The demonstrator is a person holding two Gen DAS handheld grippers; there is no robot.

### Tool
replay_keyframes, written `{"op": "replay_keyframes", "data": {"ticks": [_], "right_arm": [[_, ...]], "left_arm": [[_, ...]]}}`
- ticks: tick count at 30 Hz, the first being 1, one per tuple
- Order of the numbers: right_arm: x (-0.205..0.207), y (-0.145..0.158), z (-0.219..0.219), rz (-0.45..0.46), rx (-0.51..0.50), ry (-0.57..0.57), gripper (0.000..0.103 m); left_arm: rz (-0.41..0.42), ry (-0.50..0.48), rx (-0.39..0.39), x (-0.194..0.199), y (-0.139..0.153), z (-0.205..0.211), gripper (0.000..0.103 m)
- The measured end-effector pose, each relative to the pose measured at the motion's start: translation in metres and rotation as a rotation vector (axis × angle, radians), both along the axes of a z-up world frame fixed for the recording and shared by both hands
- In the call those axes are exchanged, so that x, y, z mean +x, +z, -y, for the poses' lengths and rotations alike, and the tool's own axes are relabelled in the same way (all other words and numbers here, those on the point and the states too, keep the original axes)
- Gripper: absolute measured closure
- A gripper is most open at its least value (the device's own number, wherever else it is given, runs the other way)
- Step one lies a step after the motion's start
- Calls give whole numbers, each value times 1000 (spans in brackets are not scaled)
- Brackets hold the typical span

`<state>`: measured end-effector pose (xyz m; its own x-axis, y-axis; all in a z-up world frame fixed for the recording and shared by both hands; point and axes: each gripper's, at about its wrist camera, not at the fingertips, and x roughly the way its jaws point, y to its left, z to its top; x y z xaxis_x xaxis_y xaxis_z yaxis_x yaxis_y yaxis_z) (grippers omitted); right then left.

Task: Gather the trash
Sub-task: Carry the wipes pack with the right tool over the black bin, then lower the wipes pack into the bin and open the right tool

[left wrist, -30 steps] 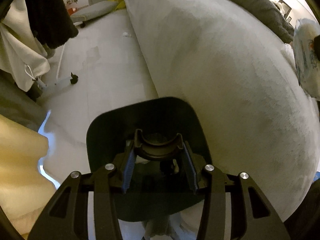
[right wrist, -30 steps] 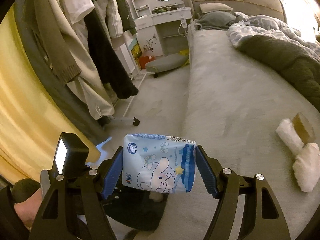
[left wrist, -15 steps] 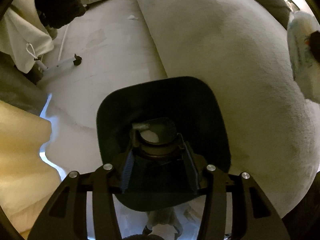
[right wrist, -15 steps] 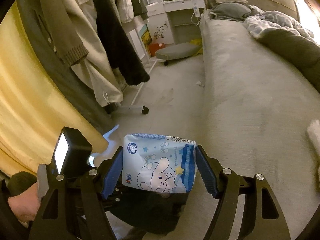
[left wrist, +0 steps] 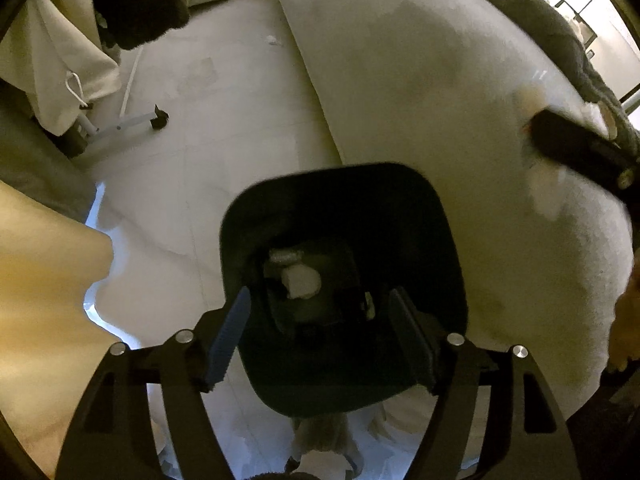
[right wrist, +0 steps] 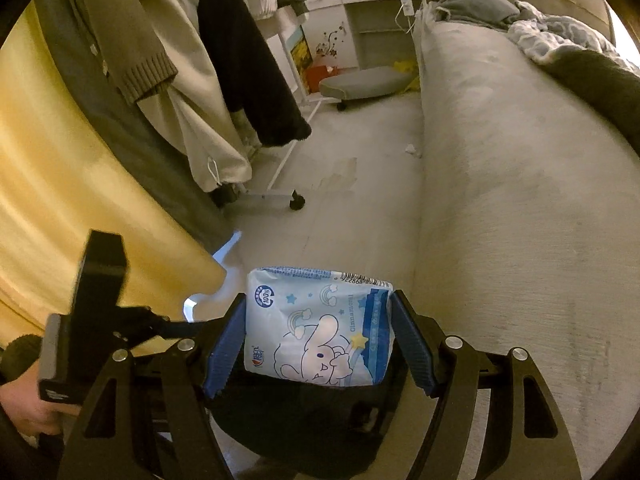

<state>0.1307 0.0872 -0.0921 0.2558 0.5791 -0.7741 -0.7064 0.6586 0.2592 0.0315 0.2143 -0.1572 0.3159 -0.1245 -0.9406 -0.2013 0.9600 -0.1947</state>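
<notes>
Pale grey floor (right wrist: 360,216) runs between a long beige upholstered bed (right wrist: 520,220) on one side and a wheeled clothes rack (right wrist: 264,196) hung with coats on the other; a yellow curtain (right wrist: 60,184) fills the near side by the rack. At the far end you can see a white dresser (right wrist: 360,8) and a low grey padded stool (right wrist: 364,82). A small white scrap (right wrist: 412,150) lies on the floor just beside the bed's edge.

Your right gripper (right wrist: 318,344) is clamped on the light blue tissue pack printed with a white cartoon rabbit (right wrist: 320,332): both blue pads press its short sides, and the pack stands upright between them. It hangs directly above the black round-cornered trash bin (right wrist: 304,432), whose rim shows just under the pack.

Your left gripper (left wrist: 320,324) looks almost straight down into that same black bin (left wrist: 344,208), which stands on the floor against the bed's edge. Its jaws have just been opening and now stand apart, with nothing pressed between the pads; the bin's open mouth lies below them. Down in the bin you can see a crumpled white wad (left wrist: 300,280) resting near the bottom. At the far right edge of the left wrist view a black finger of your other gripper shows over the bed, blurred.
</notes>
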Motion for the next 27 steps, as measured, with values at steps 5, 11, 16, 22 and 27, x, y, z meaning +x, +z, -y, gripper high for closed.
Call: {"op": "replay_keyframes", "data": {"ticks": [5, 11, 16, 22, 27], "right_arm": [[-1, -18, -10, -27, -51, 13, 31], [-2, -35, -21, -51, -96, 31, 31], [-5, -46, -27, -64, -134, 42, 31], [-9, -62, -35, -83, -188, 67, 31], [-14, -73, -40, -96, -229, 92, 31]], "left_arm": [[96, 18, 34, -2, 22, -7, 28], [234, 56, 80, -8, 55, -14, 32], [316, 87, 129, -13, 75, -21, 39], [401, 96, 148, -14, 94, -22, 42], [462, 115, 140, -13, 105, -28, 43]]}}
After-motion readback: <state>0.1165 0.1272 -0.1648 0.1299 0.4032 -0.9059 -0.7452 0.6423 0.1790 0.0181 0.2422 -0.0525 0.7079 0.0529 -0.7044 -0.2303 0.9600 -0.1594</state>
